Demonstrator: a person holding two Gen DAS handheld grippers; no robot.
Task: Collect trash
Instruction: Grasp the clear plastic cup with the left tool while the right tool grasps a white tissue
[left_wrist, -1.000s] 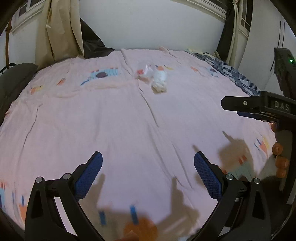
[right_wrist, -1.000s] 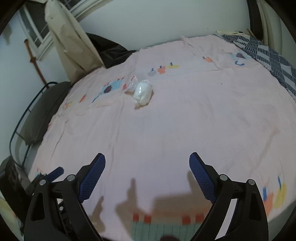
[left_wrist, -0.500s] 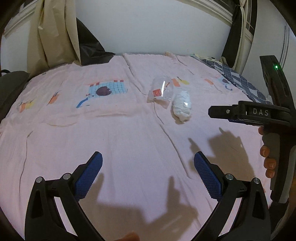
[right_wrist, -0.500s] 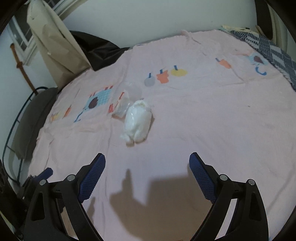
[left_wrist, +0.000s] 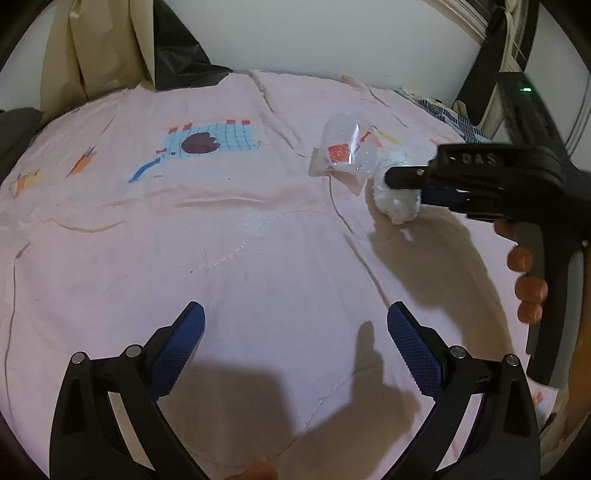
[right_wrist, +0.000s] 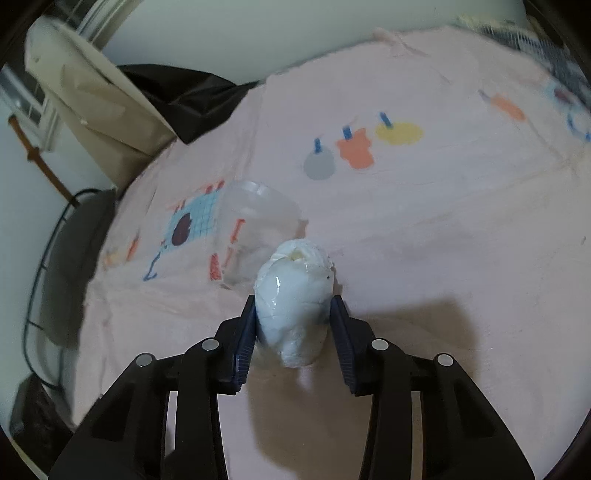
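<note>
Right gripper (right_wrist: 294, 325) jaws squeezed around white wad (right_wrist: 295, 295) mid-frame on bed (right_wrist: 443, 229) to lift it, cup (right_wrist: 258, 218) just behind, left gripper (left_wrist: 295, 343) jaws wide, empty, waiting low.

Pink patterned bedsheet (left_wrist: 258, 240), plain white wall (left_wrist: 314, 33), beige curtain (left_wrist: 99, 55), dim indoor light

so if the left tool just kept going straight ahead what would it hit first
Probably only the pink bedsheet: the left tool is open and nothing lies straight ahead. The clear plastic wrapper and white wad sit off to its right; depth is uncertain.
</note>
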